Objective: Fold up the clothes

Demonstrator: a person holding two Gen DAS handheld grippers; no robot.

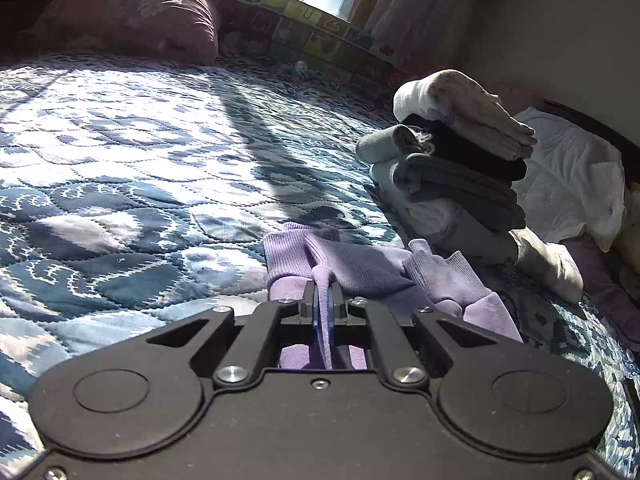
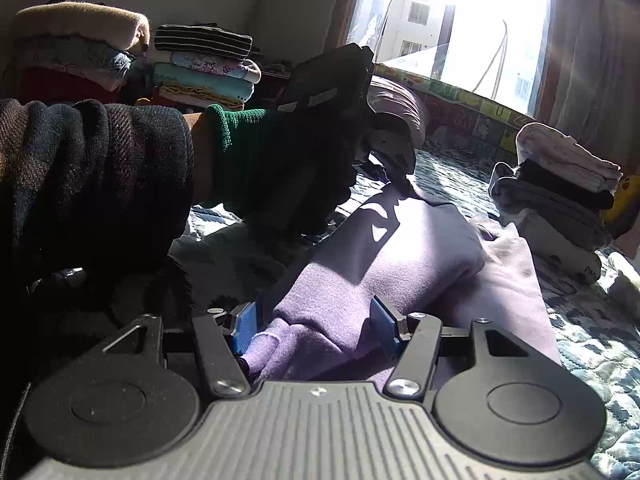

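A: Left claw [image 1: 323,300]: blue pads pressed together on a thin fold of the purple garment [image 1: 360,268]. Right claw [image 2: 316,322]: spread wide, a bunched purple fold lying between the pads, not pinched.

B: Location of garment?

A: Flat on the bed [image 1: 120,160], blue-and-white quilt, partly folded, ribbed cuffs pointing away from the left claw.

B: Hand pose?

A: Left hand [image 2: 288,168], dark green glove, dark sleeve [image 2: 92,168], reaching across from the left, gripping its tool low over the garment's far end.

B: Surroundings?

A: Stack of folded clothes [image 1: 460,160] just beyond the garment; more folded piles [image 2: 200,68] near the wall; maroon pillow [image 1: 132,16]; window [image 2: 452,20] behind.
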